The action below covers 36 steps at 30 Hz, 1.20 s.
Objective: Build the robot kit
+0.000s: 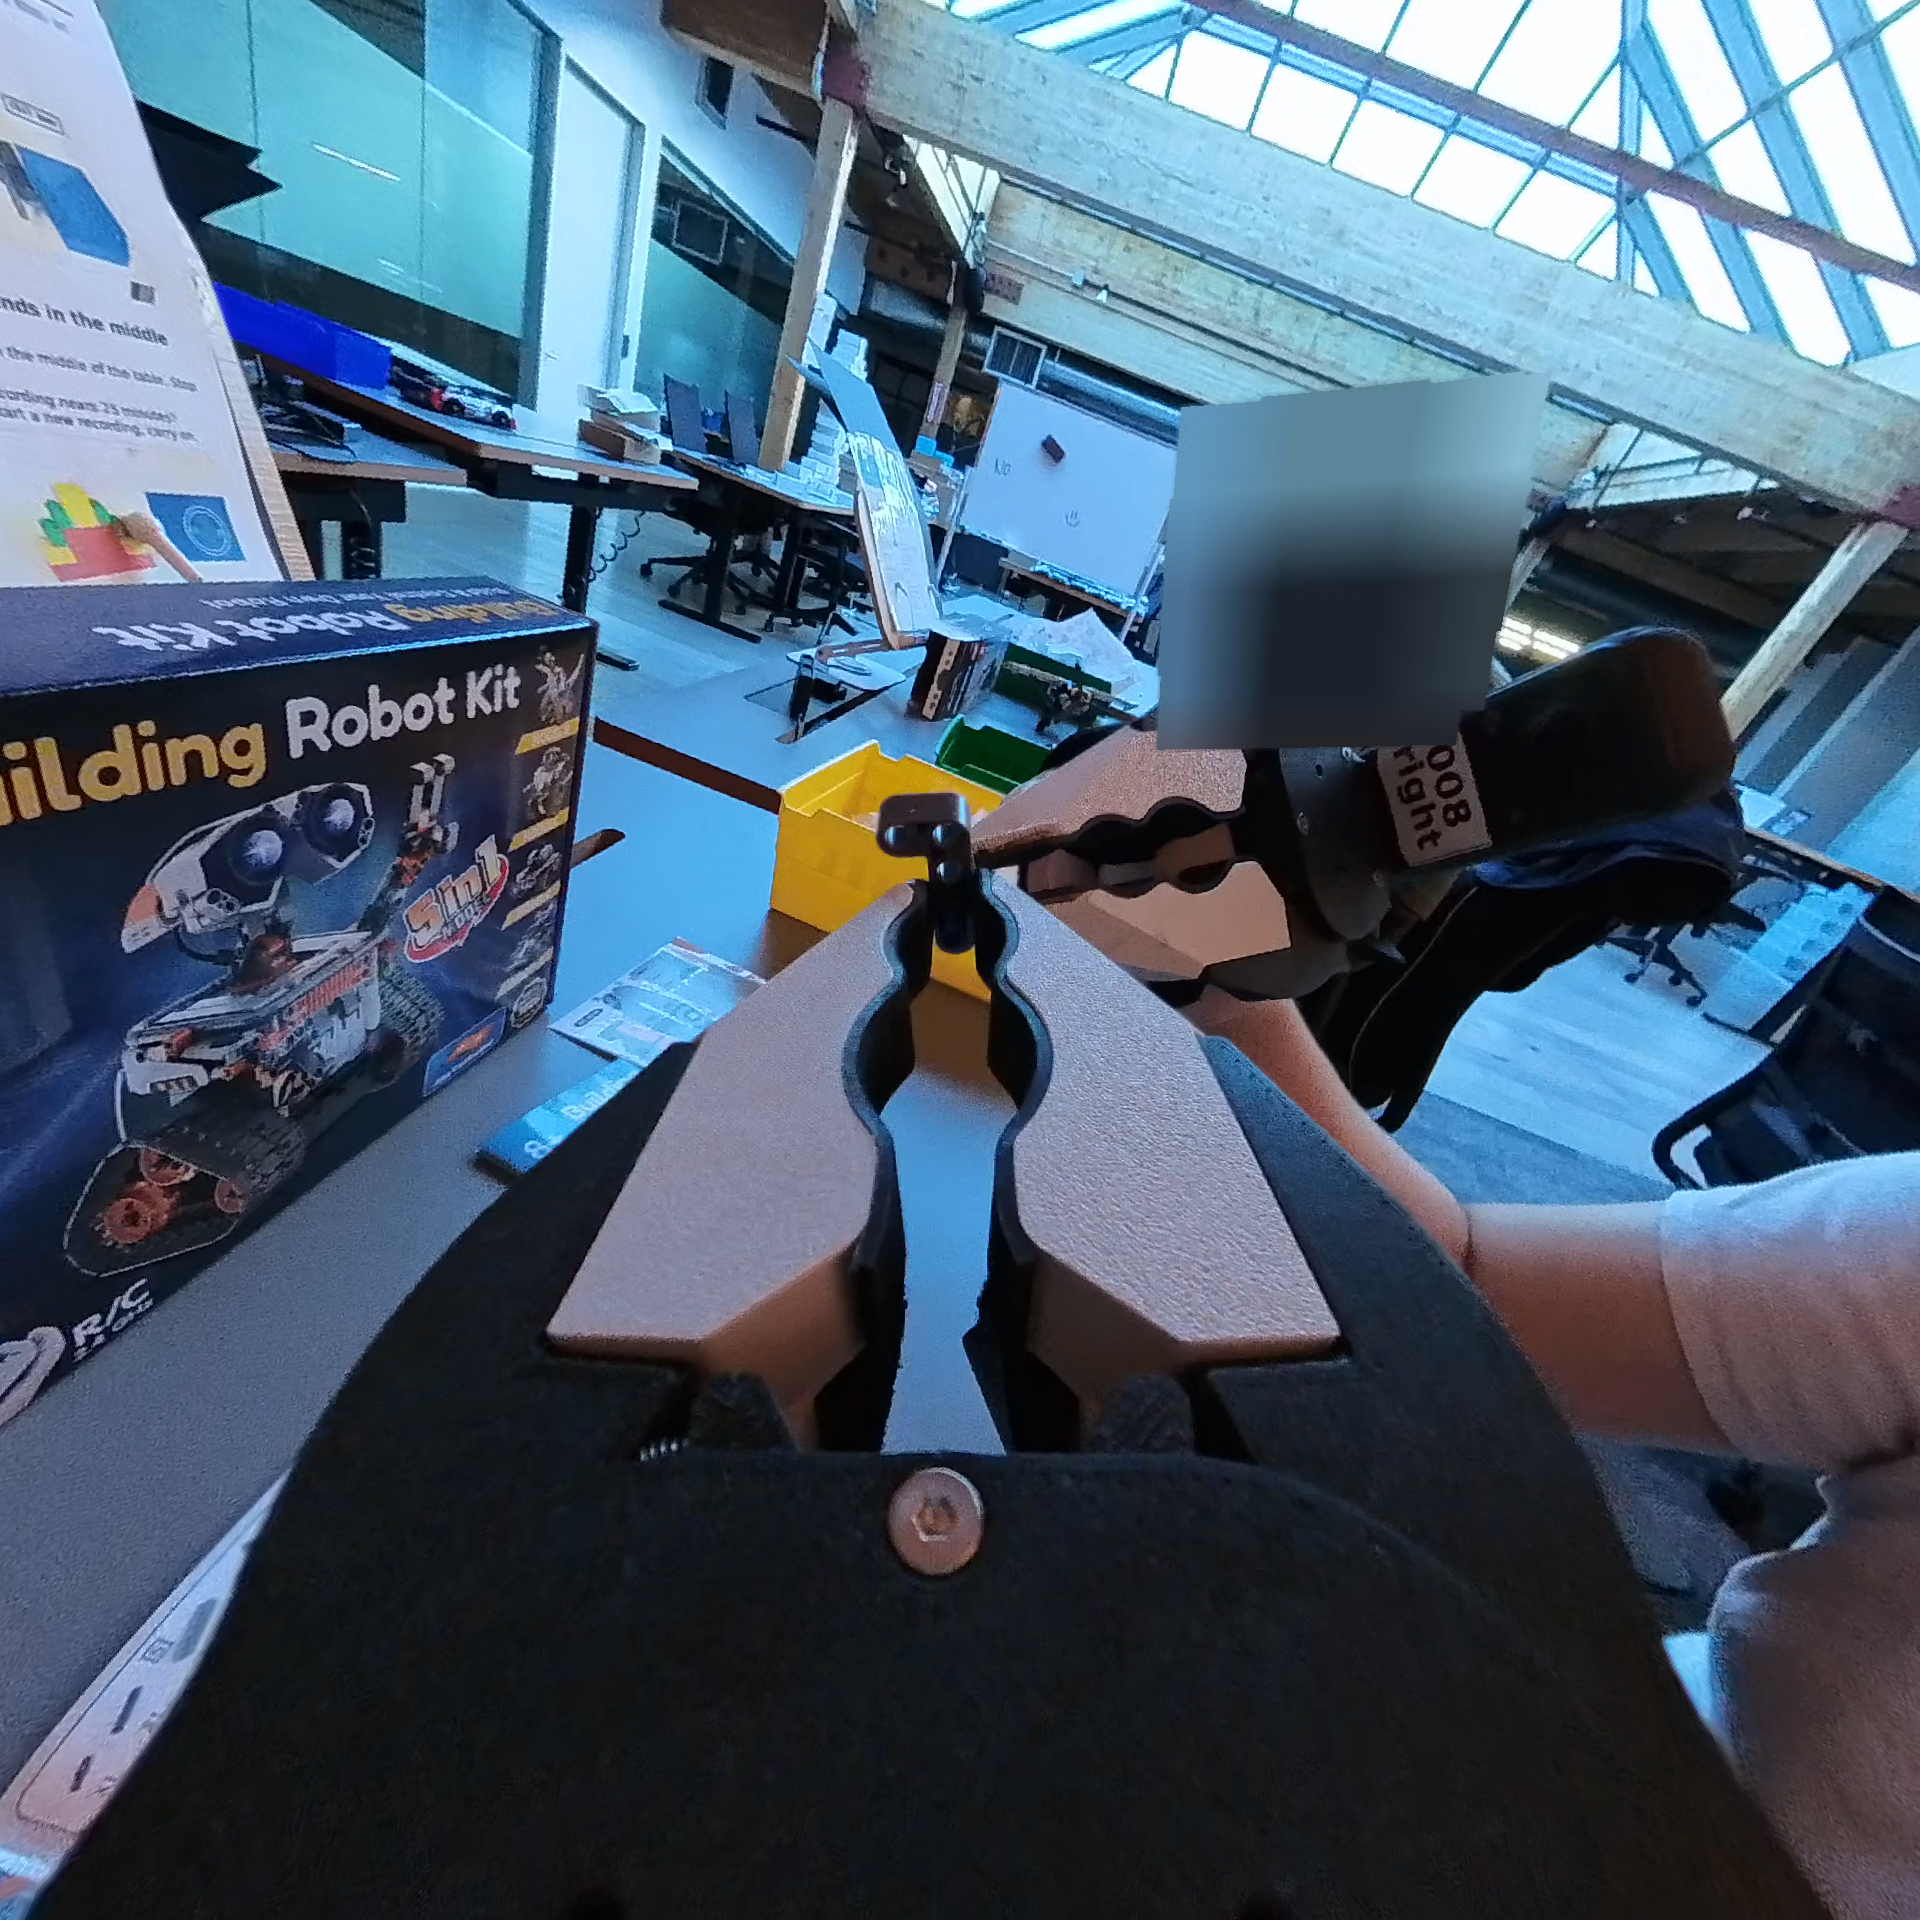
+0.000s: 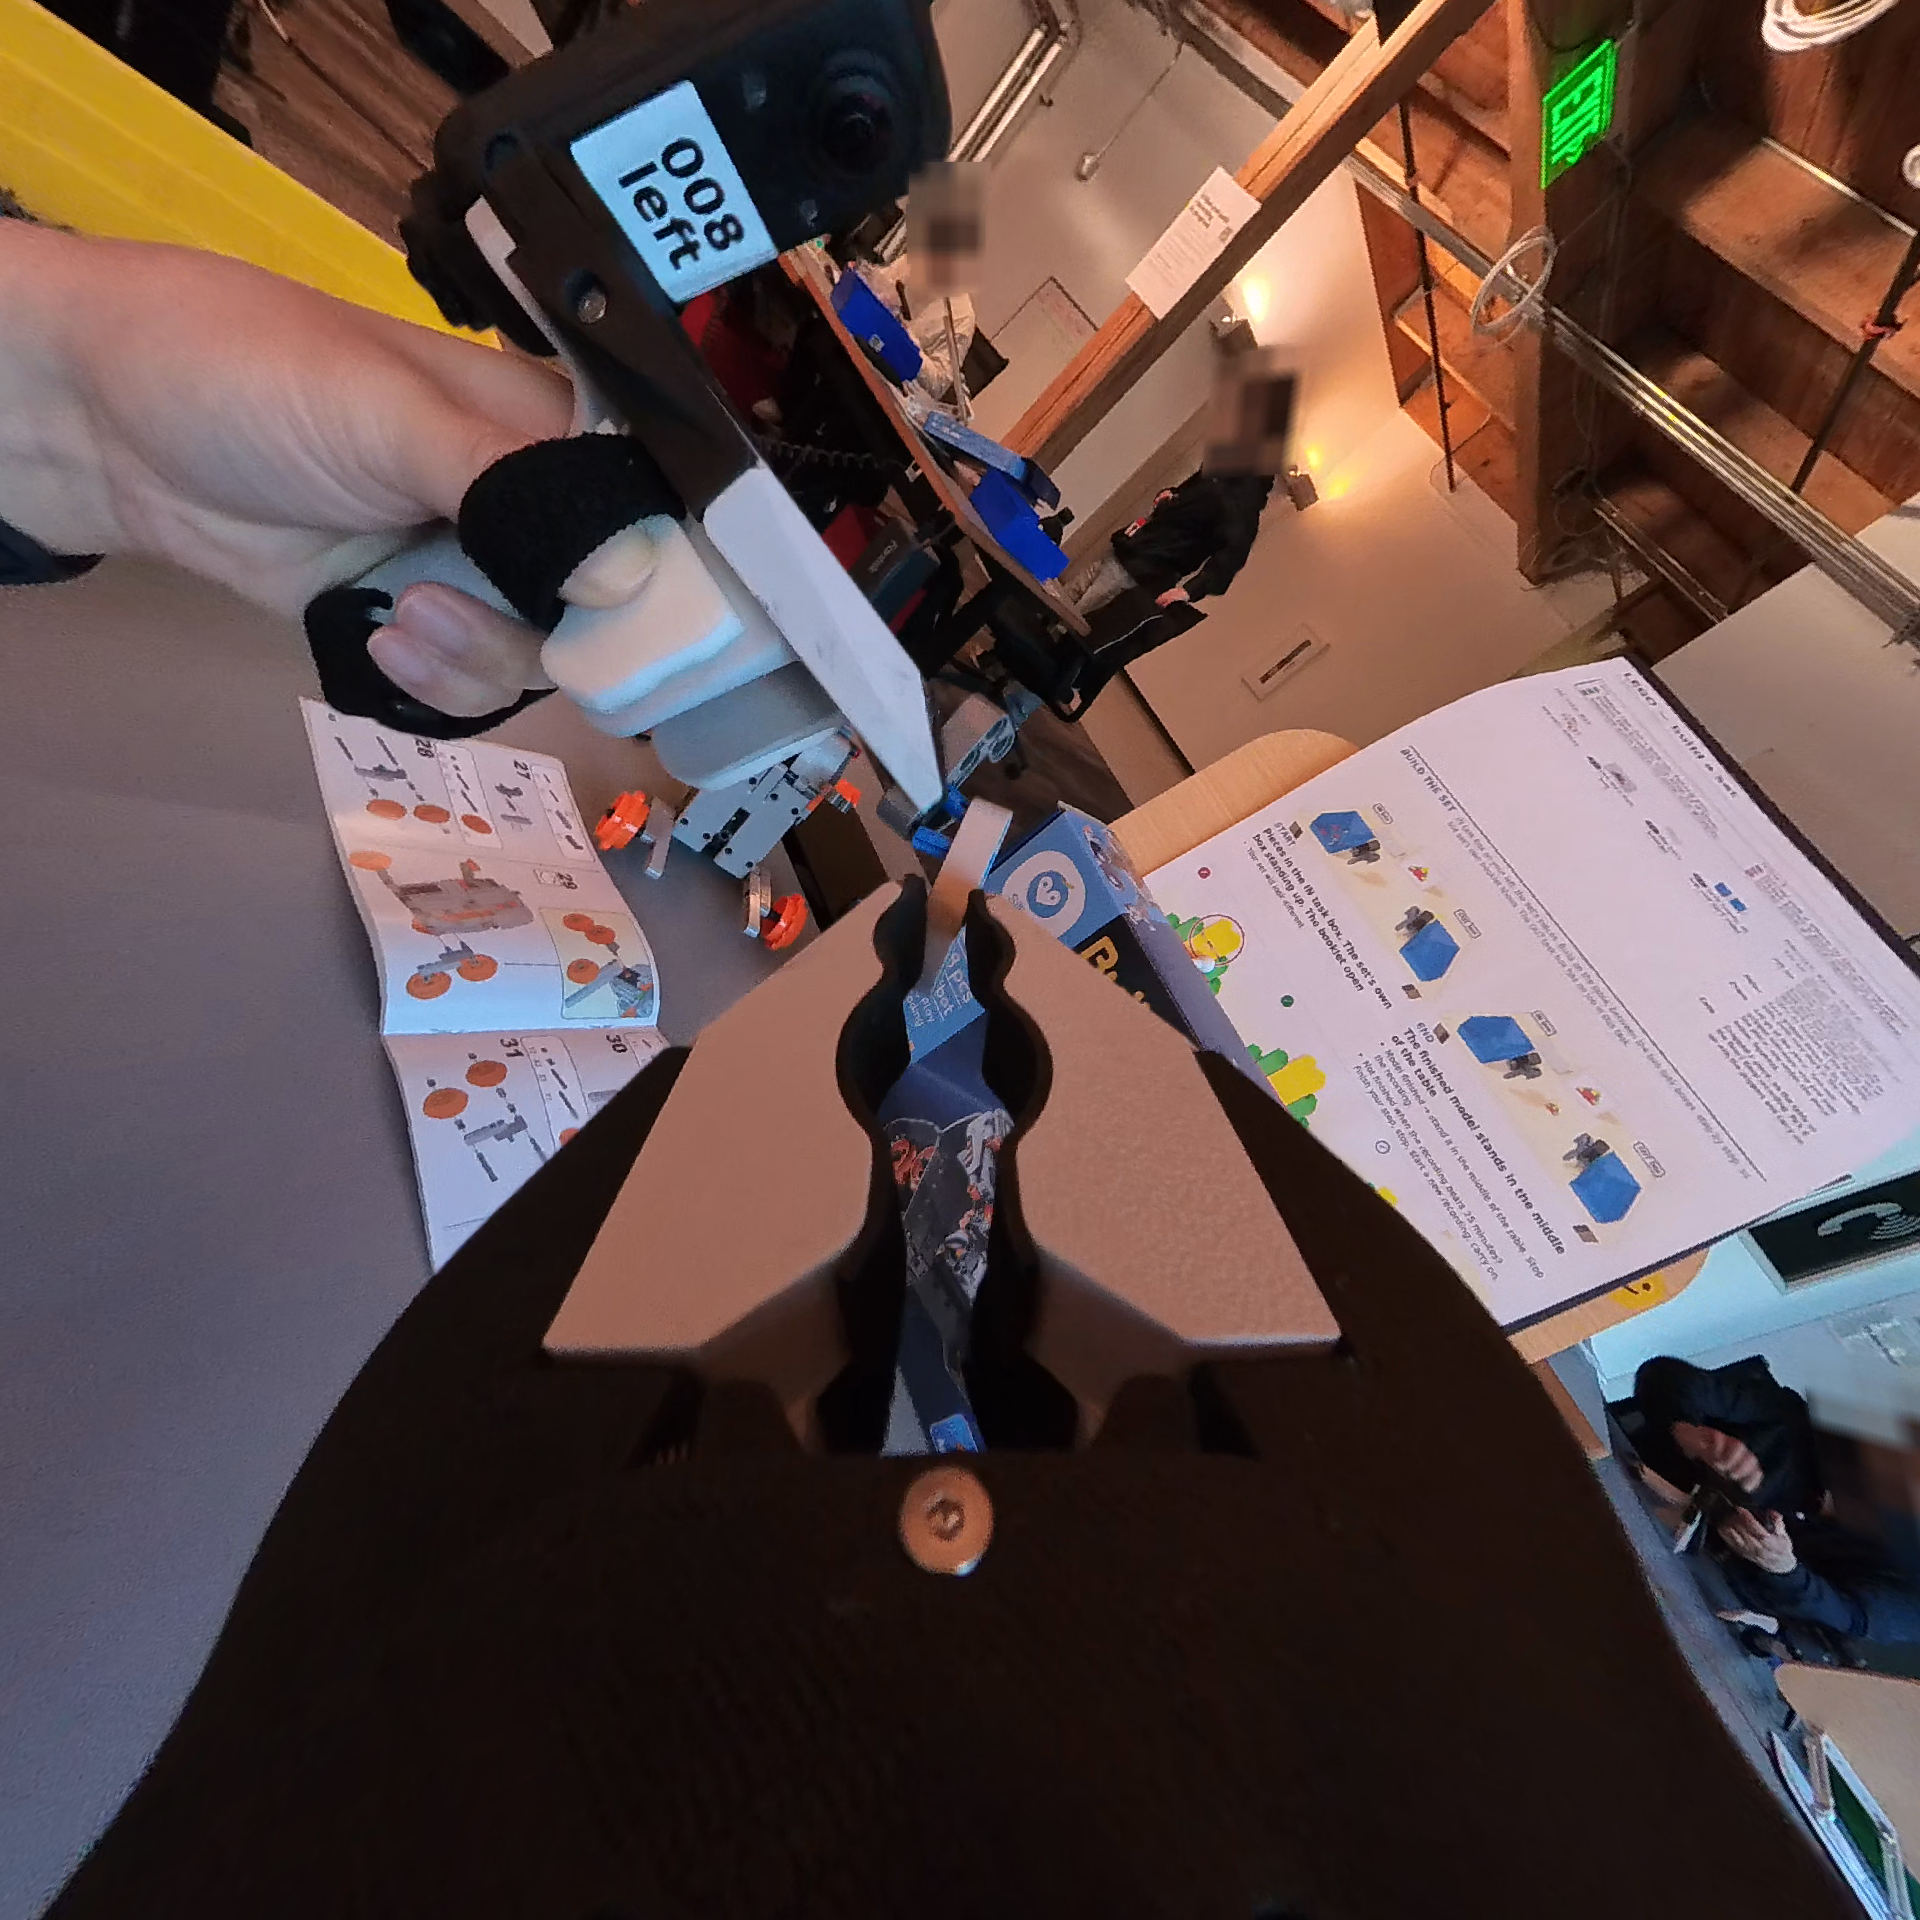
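Your left gripper (image 1: pixel 948 914) pinching a small black toy piece (image 1: pixel 930 831) above the grey table (image 1: pixel 665 862), your right gripper (image 1: pixel 1003 847) pressed shut at that piece, yellow bin (image 1: pixel 831 842) just behind, robot kit box (image 1: pixel 281 873) standing left.

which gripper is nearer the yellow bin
Hard to call, likely the right. The right gripper reaches in from the side with its tips level with the yellow bin; the left gripper, shut on a small black part, is just in front of it.
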{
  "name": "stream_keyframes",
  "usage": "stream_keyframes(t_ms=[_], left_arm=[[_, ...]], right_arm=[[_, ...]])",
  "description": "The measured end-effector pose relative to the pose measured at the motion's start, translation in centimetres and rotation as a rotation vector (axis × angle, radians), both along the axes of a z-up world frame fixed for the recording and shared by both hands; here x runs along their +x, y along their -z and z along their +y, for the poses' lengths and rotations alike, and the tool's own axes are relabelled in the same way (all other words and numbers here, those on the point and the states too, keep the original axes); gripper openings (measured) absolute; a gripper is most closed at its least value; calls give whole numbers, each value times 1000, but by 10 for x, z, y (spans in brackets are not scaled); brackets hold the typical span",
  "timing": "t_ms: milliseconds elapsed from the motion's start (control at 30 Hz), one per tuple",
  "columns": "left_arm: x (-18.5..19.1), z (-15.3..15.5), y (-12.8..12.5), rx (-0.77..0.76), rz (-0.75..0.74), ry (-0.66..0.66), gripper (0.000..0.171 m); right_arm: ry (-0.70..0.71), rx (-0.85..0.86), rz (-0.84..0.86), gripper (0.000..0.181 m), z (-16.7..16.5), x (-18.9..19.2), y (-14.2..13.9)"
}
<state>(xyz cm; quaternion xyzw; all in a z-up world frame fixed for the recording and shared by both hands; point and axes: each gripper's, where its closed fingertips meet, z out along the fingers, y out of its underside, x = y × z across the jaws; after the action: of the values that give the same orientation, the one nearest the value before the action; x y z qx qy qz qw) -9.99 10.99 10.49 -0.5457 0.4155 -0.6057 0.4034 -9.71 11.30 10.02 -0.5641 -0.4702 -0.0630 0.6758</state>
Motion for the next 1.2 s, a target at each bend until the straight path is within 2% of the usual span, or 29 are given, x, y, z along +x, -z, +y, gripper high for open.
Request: stream_keyframes(t_ms=[233, 500, 767, 1000, 1200], left_arm=[[2, -7, 4, 17, 30, 37, 4], [0, -8, 2, -5, 17, 53, 4], [2, -8, 0, 8, 21, 24, 4], [2, -3, 3, 76, 71, -48, 4], [2, -5, 2, 23, 38, -4, 4]], right_arm=[[-47, -17, -27, 5, -6, 1, 4], [-32, 0, -45, 5, -7, -1, 2], [1, 21, -70, 5, -7, -1, -1], [29, 54, -117, 5, -7, -2, -1], [-9, 42, -72, 5, -7, -2, 0]])
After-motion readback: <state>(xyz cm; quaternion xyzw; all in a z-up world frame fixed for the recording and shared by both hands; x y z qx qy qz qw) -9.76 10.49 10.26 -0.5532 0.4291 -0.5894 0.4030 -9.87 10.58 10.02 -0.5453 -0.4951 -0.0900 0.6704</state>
